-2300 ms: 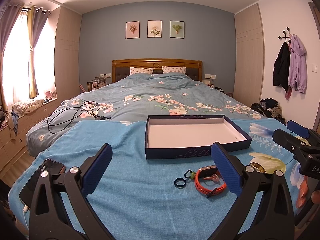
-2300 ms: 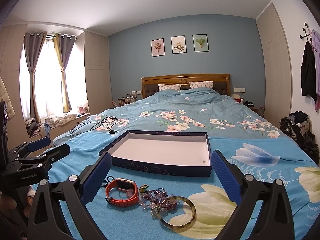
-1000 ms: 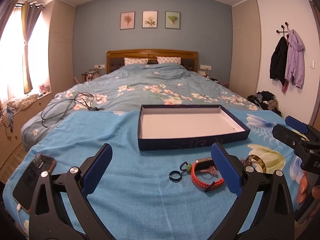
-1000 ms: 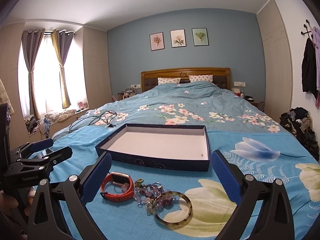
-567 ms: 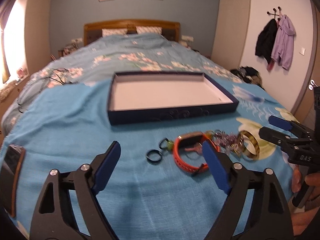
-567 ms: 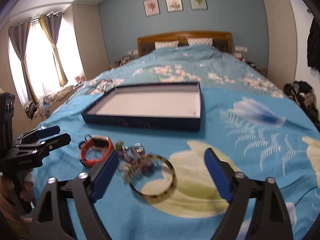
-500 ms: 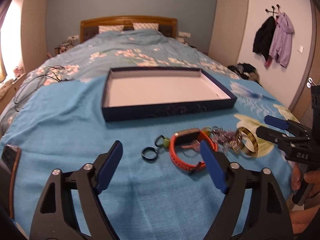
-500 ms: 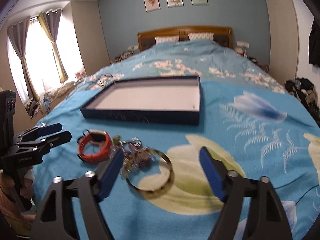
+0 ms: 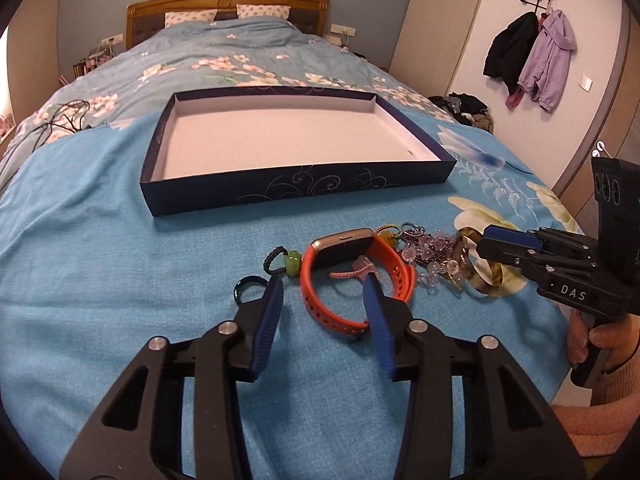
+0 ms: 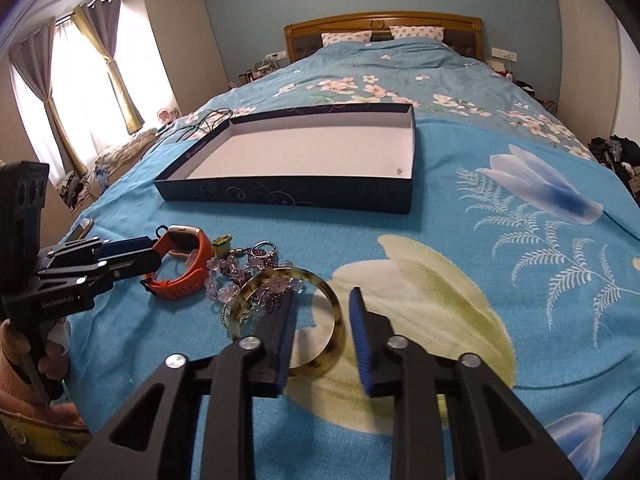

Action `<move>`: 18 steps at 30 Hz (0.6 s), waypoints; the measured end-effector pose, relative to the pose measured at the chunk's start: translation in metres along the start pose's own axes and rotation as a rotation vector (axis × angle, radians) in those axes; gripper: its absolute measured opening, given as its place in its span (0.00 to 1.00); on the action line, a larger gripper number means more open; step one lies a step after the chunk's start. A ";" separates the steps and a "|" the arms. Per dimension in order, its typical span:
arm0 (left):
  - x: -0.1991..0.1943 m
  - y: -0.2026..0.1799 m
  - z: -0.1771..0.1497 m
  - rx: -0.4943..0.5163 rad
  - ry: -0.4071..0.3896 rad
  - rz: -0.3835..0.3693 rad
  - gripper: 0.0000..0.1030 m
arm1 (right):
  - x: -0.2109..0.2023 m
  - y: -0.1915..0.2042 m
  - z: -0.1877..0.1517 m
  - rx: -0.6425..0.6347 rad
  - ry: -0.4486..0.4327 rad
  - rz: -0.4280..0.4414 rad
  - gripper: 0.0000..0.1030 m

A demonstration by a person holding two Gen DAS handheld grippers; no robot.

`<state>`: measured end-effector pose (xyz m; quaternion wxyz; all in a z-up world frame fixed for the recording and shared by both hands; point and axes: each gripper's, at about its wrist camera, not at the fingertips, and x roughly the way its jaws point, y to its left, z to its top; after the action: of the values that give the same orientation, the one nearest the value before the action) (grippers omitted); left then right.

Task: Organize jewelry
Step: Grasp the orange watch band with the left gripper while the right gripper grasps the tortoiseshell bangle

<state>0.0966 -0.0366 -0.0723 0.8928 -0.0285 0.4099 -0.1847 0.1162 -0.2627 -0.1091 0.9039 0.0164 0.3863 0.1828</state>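
Observation:
On the blue blanket lie an orange watch band (image 9: 310,300), a black ring (image 9: 248,286), a green bead charm (image 9: 292,262), purple beads (image 9: 432,248) and a tortoiseshell bangle (image 9: 490,280). My left gripper (image 9: 322,300) is closing with the band's left strap between its jaws, and the pads are not touching it. My right gripper (image 10: 322,308) is closing astride the bangle's (image 10: 338,320) right rim, one finger inside the hoop, with gaps on both sides. The empty dark blue box (image 9: 300,188) stands just beyond the pile.
A phone (image 10: 82,228) lies at the blanket's left edge and black cables (image 9: 60,116) trail further back on the left. Coats (image 9: 532,56) hang on the right wall. A person's hand (image 9: 608,340) holds the right gripper's handle.
Both grippers tipped downward and moved in close over the jewelry. Their jaws narrowed from wide open, the left around the band's strap, the right around the bangle's rim.

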 end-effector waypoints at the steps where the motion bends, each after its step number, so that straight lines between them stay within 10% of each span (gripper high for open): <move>1: 0.002 0.002 0.000 -0.009 0.011 -0.007 0.34 | 0.001 0.000 0.000 -0.002 0.008 -0.003 0.20; 18: 0.010 0.006 0.007 -0.024 0.038 0.002 0.07 | -0.006 -0.008 0.003 0.030 -0.012 0.020 0.06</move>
<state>0.1094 -0.0349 -0.0759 0.8845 -0.0353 0.4291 -0.1795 0.1176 -0.2715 -0.1041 0.9039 0.0347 0.3836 0.1860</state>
